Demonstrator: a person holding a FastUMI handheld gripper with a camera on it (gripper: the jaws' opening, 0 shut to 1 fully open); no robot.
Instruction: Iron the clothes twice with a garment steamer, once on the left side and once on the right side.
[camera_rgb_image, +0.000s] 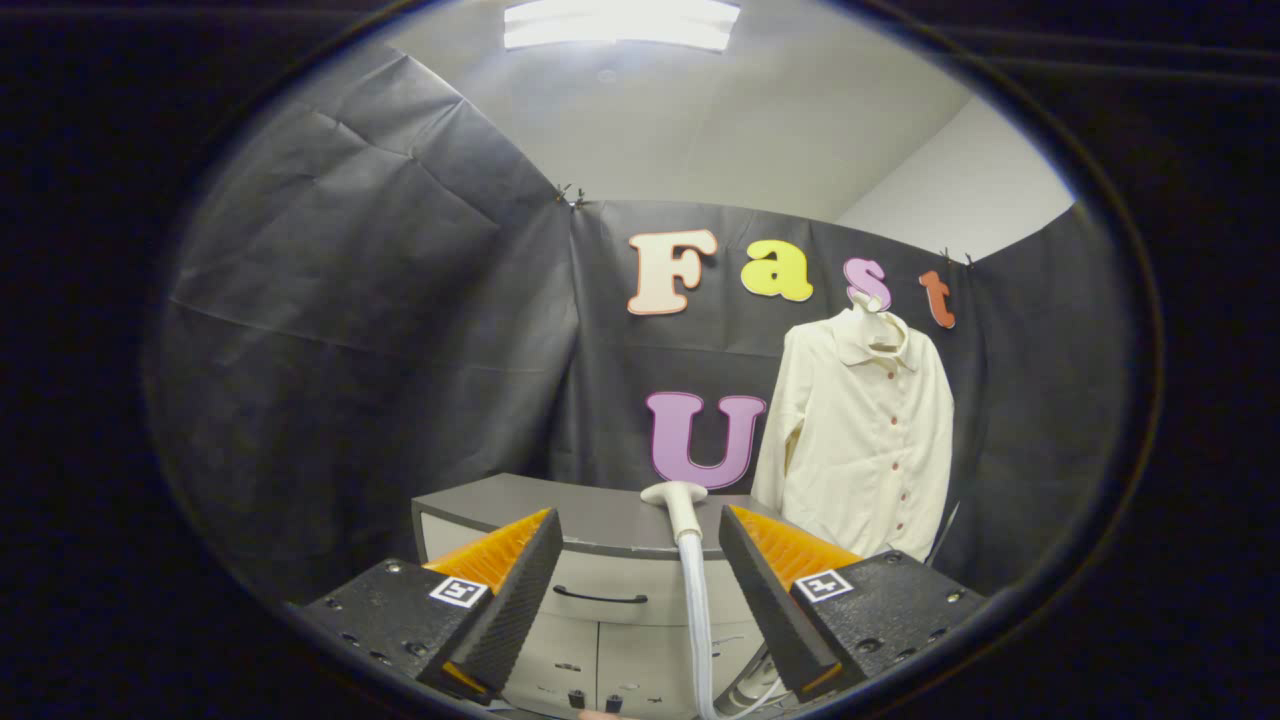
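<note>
A cream button-up shirt (860, 440) hangs on a hanger against the black cloth wall, beyond and to the right of my fingers. The garment steamer (684, 515) stands upright with its pale flat head on top and its whitish hose (697, 620) running down from it. It rises in the gap between my two fingers, nearer the right one, and neither finger touches it. My gripper (638, 514) is open, with the fingers spread wide.
A grey cabinet (560, 510) with a drawer handle and lower doors stands just ahead, below the steamer head. Black cloth walls close in the left and the back. A thin dark pole leans by the shirt's lower right.
</note>
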